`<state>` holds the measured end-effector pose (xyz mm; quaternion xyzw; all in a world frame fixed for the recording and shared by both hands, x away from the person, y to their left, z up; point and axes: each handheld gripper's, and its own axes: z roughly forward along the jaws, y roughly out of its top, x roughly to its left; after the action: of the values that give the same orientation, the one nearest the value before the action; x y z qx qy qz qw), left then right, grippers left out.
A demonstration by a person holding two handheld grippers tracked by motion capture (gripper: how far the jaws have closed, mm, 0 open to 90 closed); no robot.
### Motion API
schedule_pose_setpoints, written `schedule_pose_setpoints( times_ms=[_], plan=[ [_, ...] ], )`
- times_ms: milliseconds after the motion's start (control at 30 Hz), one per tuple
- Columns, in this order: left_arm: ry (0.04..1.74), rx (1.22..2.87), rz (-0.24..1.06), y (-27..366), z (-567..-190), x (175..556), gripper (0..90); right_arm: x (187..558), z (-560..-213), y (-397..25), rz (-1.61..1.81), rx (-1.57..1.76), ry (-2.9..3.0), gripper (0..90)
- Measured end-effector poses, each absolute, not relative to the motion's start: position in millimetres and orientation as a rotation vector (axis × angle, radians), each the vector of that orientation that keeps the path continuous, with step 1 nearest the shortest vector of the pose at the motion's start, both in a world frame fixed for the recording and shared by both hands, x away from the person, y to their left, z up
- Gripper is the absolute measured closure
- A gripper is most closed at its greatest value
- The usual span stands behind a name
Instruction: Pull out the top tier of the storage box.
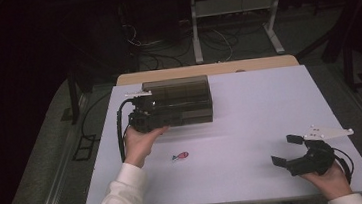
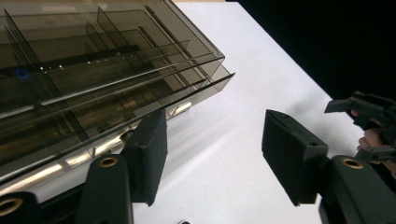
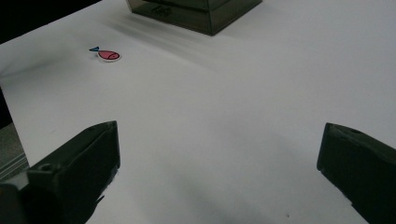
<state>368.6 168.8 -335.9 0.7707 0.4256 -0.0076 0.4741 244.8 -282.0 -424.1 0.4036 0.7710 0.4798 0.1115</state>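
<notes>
Smoky translucent plastic makes up the drawer organizer (image 1: 181,101), which stands near the far edge of the white table (image 1: 251,125), left of centre, its long axis running parallel to that far edge and its drawer fronts facing the person. At its near left corner sits the left gripper (image 1: 143,116), jaws spread wide; in the left gripper view one jaw lies just beside the organizer's lower front edge (image 2: 140,107) (whether it touches cannot be told), the other over bare table. A small pink fish sticker (image 1: 180,156) with a blue tail lies flat between the organizer and the near edge, its long axis roughly along that edge. By the near right corner rests the right gripper (image 1: 289,152), jaws also spread, holding nothing.
</notes>
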Motion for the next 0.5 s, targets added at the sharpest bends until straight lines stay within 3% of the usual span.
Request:
schedule_pose_setpoints(
  times_ms=[500],
  plan=[
    [0.888,1.973,0.017,170.5,-320.5,378.3,34.1,244.7,-424.1,-281.8,1.412,1.182,2.266,0.0]
  ],
)
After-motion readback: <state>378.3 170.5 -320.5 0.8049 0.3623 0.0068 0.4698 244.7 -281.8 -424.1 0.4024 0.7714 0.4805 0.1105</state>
